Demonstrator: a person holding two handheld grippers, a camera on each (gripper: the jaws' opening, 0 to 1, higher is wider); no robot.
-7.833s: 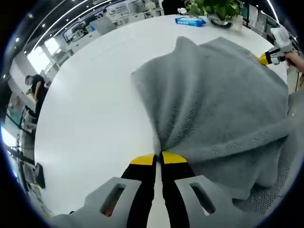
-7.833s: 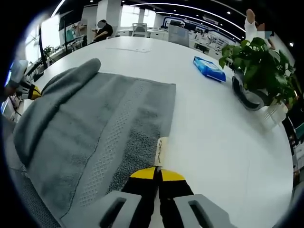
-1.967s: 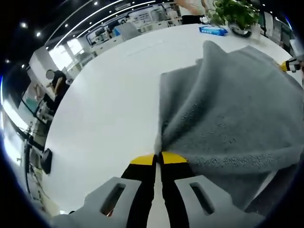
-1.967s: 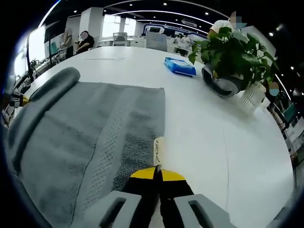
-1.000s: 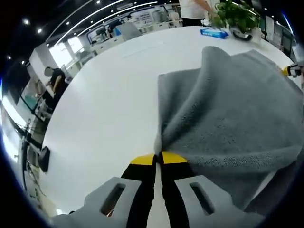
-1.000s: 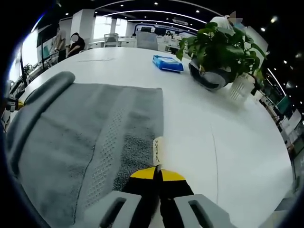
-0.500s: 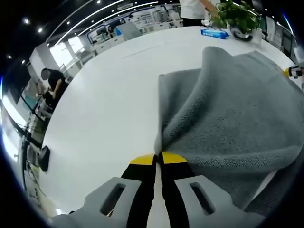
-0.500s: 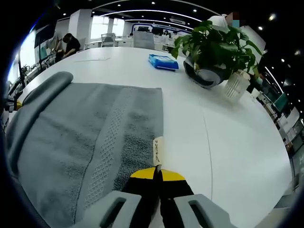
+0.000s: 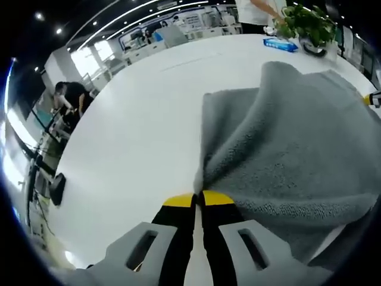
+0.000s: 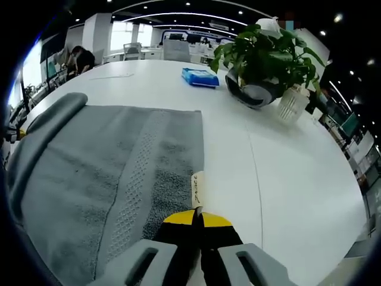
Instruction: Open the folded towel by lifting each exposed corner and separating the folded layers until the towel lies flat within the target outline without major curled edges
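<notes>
A grey towel [image 9: 286,149] lies on the white table [image 9: 137,125], with its near edge held up off the surface. My left gripper [image 9: 198,198] is shut on one raised corner, and a thick fold runs from there toward the far side. In the right gripper view the same towel [image 10: 101,167] spreads flat to the left, a woven band running along it. My right gripper [image 10: 198,213] is shut on the corner beside a small cream label [image 10: 197,189]. The other gripper's yellow tip [image 9: 372,99] peeks past the towel at the right edge.
A potted plant [image 10: 259,59] in a dark pot stands at the far right, a clear ribbed cup [image 10: 288,104] beside it. A blue packet [image 10: 200,77] lies farther back. People sit at desks beyond the table's far edge [image 9: 70,98].
Both views have shifted slightly as the hands moved; the plant sits closer in the right gripper view. Both grippers stay shut on the towel's corners, and the raised fold looks much the same.
</notes>
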